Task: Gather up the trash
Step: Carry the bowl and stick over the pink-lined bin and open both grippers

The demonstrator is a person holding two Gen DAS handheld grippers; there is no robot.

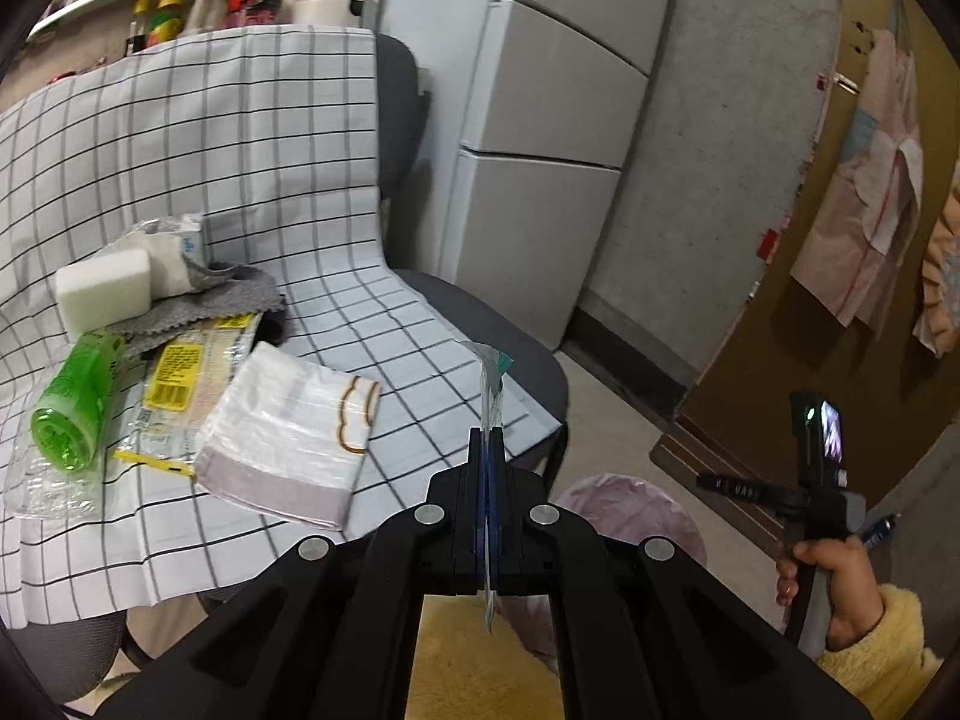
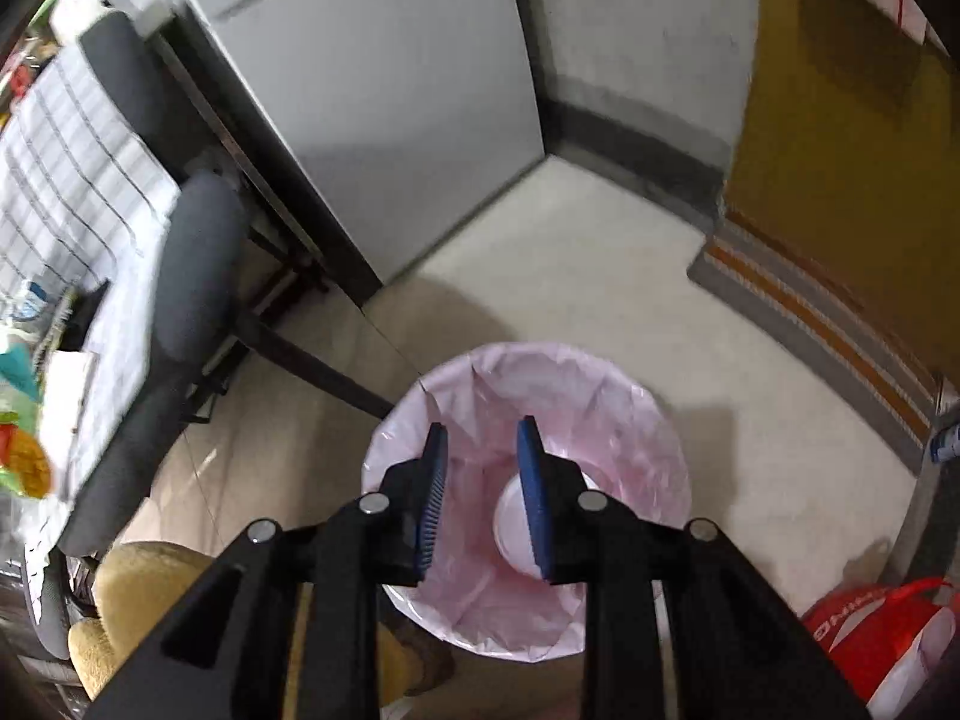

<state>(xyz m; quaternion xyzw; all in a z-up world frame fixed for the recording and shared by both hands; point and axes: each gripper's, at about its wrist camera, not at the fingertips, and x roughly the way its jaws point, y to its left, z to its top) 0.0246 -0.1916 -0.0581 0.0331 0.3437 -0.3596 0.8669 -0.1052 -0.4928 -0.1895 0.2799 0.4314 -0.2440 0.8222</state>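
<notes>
Left wrist view shows the left gripper (image 1: 489, 438) pinched tight on a thin clear plastic wrapper (image 1: 492, 384) with a bit of teal at its top; the wrapper sticks up past the fingertips toward 12 o'clock and a little of it hangs out below them. At 9 o'clock from the gripper, a checked cloth (image 1: 210, 138) covers a dark chair (image 1: 510, 348), and more trash lies on it: a green plastic bottle (image 1: 75, 402) on its side, a yellow snack wrapper (image 1: 180, 384) just beside it, and a white tissue pack (image 1: 288, 444) lying partly on the yellow wrapper. A white sponge block (image 1: 102, 294) sits on a grey rag (image 1: 204, 306) behind them, toward 11 o'clock. At 4 o'clock a hand (image 1: 834, 576) in a fuzzy yellow sleeve (image 1: 882, 654) holds the handle of the other tool. A grey fridge (image 1: 552, 138) stands behind the chair. Right wrist view looks down into a trash can with a pink bag liner (image 2: 600, 396) on the pale floor. The right gripper (image 2: 483, 438) hangs over the can with its blue fingers (image 2: 438, 480) apart and nothing between them. A white cup (image 2: 513, 528) lies at the bottom of the can, partly hidden by the right-hand finger. At 5 o'clock from the can sits a red shopping bag (image 2: 870, 630), and at 2 o'clock a striped mat (image 2: 810, 312) lies by a brown door.
</notes>
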